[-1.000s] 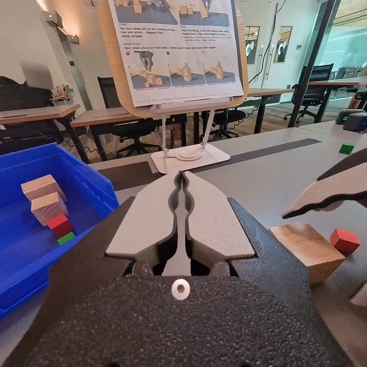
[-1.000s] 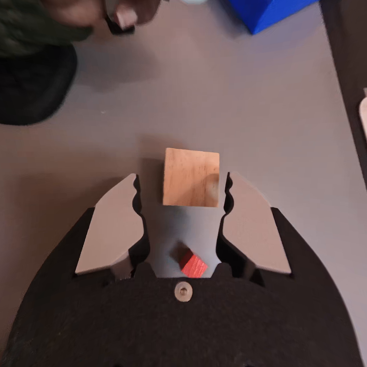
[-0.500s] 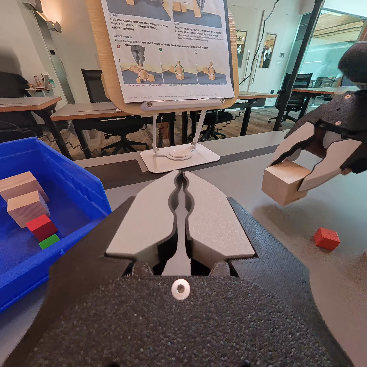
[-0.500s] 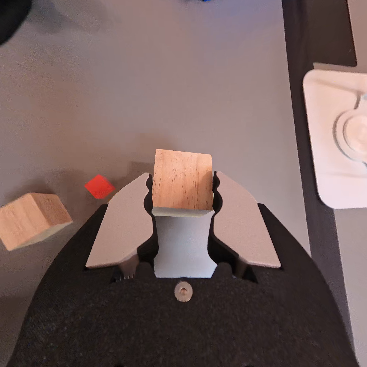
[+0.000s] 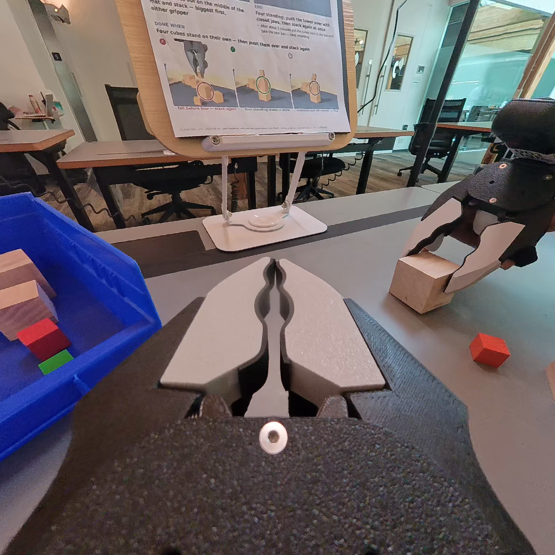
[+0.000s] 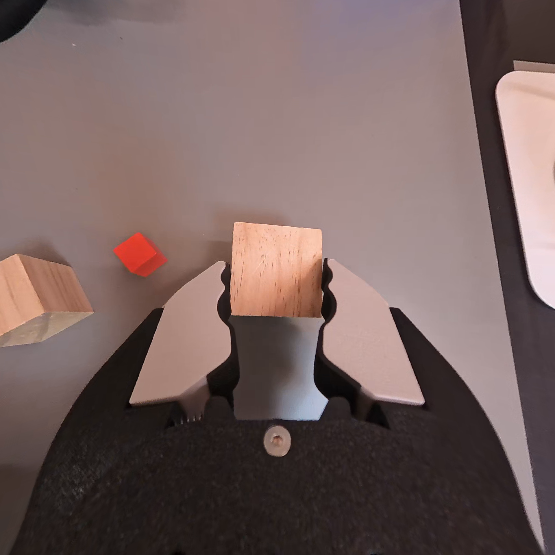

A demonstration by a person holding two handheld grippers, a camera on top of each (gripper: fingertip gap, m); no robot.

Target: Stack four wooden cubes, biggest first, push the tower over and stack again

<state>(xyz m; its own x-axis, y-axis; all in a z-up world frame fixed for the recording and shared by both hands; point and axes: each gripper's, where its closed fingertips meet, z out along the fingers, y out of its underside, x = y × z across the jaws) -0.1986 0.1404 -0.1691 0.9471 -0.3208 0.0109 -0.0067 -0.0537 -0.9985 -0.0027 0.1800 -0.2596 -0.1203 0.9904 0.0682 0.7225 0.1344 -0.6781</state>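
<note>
My right gripper (image 6: 276, 264) is shut on a large wooden cube (image 6: 276, 270), with both pads pressed against its sides. In the left wrist view the right gripper (image 5: 426, 273) holds this cube (image 5: 417, 285) low, at the grey table surface, slightly tilted. A small red cube (image 6: 139, 254) lies to its left and also shows in the left wrist view (image 5: 489, 350). A second wooden cube (image 6: 36, 297) lies farther left. My left gripper (image 5: 274, 262) is shut with nothing between its fingers, hovering beside a blue bin (image 5: 90, 270).
The blue bin holds two wooden blocks (image 5: 24, 294), a red cube (image 5: 42, 338) and a green one (image 5: 55, 365). A white stand base (image 5: 264, 228) with an instruction sheet sits on a dark strip (image 5: 168, 252) at the back. Office desks and chairs lie beyond. The grippers' ends are close to 25 cm from one another.
My right gripper closed on the large wooden cube, lifted it away from the red cube, and has now come lower with it toward the table. My left gripper stayed shut.
</note>
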